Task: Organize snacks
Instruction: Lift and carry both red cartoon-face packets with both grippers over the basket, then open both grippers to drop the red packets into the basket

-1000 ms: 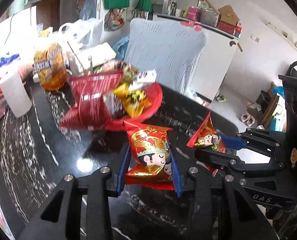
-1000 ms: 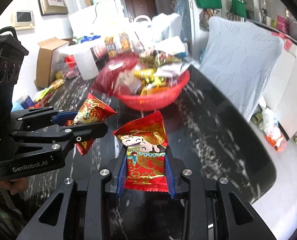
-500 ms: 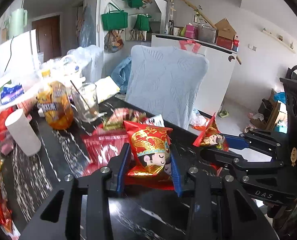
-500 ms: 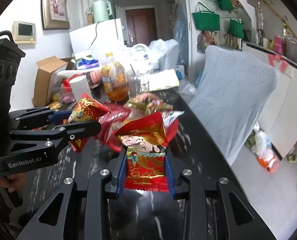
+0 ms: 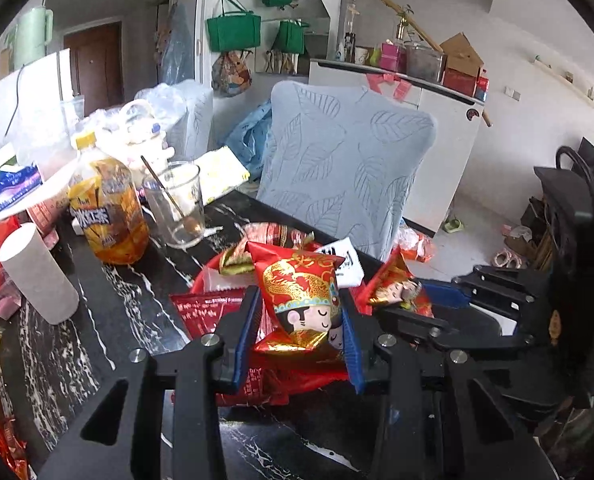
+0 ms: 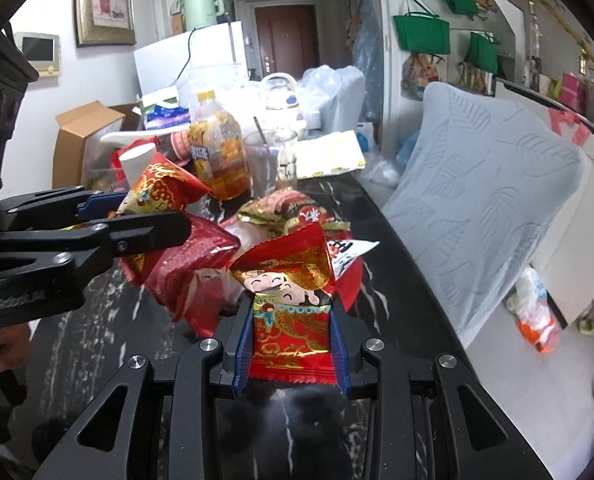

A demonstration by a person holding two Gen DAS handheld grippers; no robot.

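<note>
Each tool squeezed a red snack pack: the left tool [image 5: 299,320] one [image 5: 301,304], the right tool [image 6: 291,344] another [image 6: 289,300]. The red basket [image 5: 205,276] was mostly hidden behind them.

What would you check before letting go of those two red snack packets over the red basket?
1. Left gripper shut on its snack packet: ok.
2. Right gripper shut on second packet: ok.
3. Both packets over the red basket: cannot tell; close, but the height is unclear.
4. Room in basket: not ok, packets already heaped.
5. Glass and tea bottle away from the drop: ok.
</note>
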